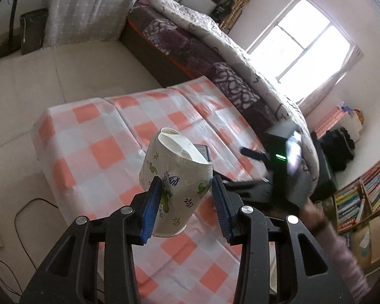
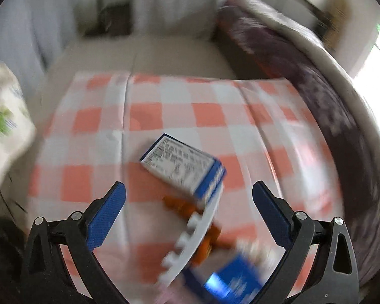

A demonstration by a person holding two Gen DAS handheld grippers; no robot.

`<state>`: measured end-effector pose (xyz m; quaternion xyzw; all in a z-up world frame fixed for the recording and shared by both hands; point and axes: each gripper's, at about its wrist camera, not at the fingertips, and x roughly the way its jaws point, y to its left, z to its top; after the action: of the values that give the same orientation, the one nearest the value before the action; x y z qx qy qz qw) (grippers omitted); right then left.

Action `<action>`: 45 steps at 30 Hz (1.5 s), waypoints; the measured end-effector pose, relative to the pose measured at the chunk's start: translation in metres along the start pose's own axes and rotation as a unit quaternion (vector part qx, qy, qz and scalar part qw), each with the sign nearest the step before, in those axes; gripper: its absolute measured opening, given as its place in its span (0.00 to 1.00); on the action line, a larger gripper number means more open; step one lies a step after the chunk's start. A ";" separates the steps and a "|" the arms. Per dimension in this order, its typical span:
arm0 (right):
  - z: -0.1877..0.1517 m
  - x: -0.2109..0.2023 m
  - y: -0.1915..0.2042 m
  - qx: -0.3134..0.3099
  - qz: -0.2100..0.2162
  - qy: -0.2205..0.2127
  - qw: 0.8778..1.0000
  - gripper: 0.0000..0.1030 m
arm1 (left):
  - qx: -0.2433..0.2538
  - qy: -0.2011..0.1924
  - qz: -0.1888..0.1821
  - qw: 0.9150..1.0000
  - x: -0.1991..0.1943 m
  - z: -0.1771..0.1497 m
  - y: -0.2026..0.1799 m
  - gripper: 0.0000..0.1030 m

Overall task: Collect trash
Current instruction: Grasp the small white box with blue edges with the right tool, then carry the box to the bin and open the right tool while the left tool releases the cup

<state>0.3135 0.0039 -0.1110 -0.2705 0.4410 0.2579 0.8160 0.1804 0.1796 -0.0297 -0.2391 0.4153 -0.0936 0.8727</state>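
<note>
The paper cup (image 1: pixel 176 174) is white with green and blue drawings of leaves and little animals. The surface (image 1: pixel 109 136) has a cloth of orange, white and pale grey squares. At 12 o'clock from it, the bed (image 1: pixel 190 48) has a purple and white blanket. The box (image 2: pixel 182 167) is blue and white with black writing. Each hand-held gripper has black arms and blue pads (image 1: pixel 152 202).

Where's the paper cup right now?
In the left wrist view, the paper cup sits crushed between the left gripper's blue pads, above the checked tablecloth.
</note>
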 end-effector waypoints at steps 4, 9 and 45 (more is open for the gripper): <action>0.024 0.053 0.010 -0.079 0.018 0.066 0.994 0.93 | -0.002 -0.007 0.017 1.000 -0.003 0.004 0.009 0.40; 0.032 0.095 0.012 -0.114 0.028 0.119 0.986 0.86 | -0.012 -0.011 0.032 0.999 -0.004 0.007 0.021 0.40; -0.159 -0.195 -0.016 0.418 -0.137 -0.154 0.885 0.52 | 0.094 -0.086 0.037 0.991 -0.026 -0.047 -0.094 0.41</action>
<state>0.1382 -0.1494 -0.0137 0.0813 0.3355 -0.0266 0.9381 0.1315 0.0917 0.0089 -0.1477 0.3368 -0.0791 0.9266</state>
